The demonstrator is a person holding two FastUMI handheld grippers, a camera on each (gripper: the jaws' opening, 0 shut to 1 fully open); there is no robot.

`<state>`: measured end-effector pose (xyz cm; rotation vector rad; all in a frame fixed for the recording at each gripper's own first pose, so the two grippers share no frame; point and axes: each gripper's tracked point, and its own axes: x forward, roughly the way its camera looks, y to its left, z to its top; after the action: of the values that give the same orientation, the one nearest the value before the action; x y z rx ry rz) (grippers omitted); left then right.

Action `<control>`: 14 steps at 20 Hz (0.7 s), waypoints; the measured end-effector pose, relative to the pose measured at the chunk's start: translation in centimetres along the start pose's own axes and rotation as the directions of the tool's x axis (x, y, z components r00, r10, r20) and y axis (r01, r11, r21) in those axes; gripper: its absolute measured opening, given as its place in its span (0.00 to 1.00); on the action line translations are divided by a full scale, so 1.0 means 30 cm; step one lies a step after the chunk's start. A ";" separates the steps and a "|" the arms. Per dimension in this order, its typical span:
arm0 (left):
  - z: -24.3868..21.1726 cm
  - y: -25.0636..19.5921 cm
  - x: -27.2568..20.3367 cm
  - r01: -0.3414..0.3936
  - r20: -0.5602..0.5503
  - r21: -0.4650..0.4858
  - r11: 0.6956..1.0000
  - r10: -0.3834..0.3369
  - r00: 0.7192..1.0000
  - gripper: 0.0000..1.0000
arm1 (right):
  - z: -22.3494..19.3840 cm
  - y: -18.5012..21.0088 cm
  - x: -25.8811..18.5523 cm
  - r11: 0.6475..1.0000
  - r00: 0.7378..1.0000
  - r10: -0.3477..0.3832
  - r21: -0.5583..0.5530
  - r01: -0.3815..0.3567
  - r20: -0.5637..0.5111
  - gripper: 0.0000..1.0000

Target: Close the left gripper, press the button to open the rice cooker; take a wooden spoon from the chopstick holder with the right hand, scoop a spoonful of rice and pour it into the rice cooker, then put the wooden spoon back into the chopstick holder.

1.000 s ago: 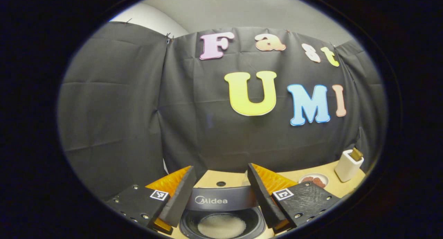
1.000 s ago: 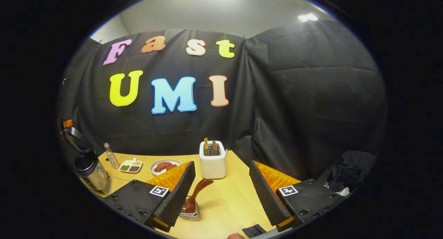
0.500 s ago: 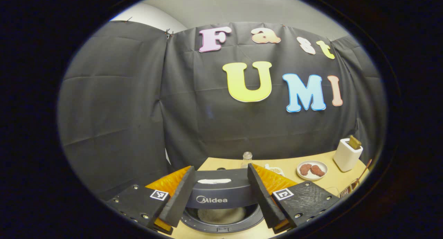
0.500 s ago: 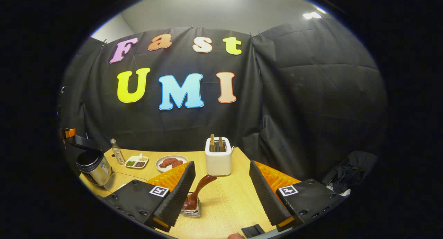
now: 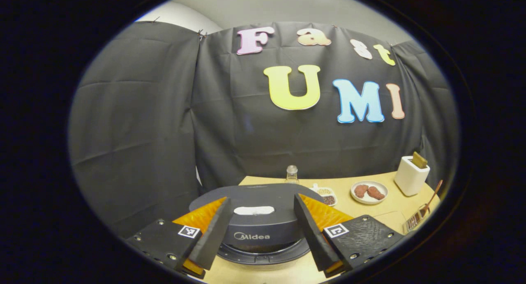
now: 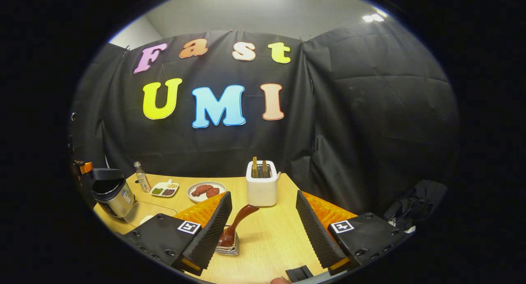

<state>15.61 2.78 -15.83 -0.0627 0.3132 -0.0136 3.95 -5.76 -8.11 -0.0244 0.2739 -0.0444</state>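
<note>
The bench [image 6: 271,238] is seen carrying the rice cooker [image 5: 259,226] at its left, lid almost down, framed between the spread fingers of the left gripper [image 5: 260,230]. The right gripper [image 6: 263,230] is held spread above the wooden spoon [image 6: 238,222], which stands tilted in the chopstick holder [image 6: 228,248].

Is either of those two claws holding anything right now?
No. The left gripper and right gripper both have open jaws holding nothing; the wooden spoon sits in its holder.
</note>
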 end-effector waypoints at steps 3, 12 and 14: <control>-0.051 -0.003 -0.011 -0.002 -0.017 -0.002 1.000 0.002 1.000 0.93 | -0.001 0.012 0.001 1.000 1.000 0.004 0.001 -0.004 0.001 0.99; -0.176 -0.010 -0.019 -0.009 -0.073 -0.014 1.000 0.008 0.997 0.94 | -0.009 0.052 0.013 1.000 1.000 0.019 0.015 -0.019 -0.004 0.99; -0.209 -0.011 -0.021 -0.009 -0.094 -0.019 1.000 0.007 0.996 0.94 | -0.004 0.054 0.022 1.000 1.000 0.022 0.013 -0.022 -0.001 0.99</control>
<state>13.07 2.09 -21.58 -0.0800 0.4079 -0.0052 4.60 -4.17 -8.45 -0.0082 0.2749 -0.0246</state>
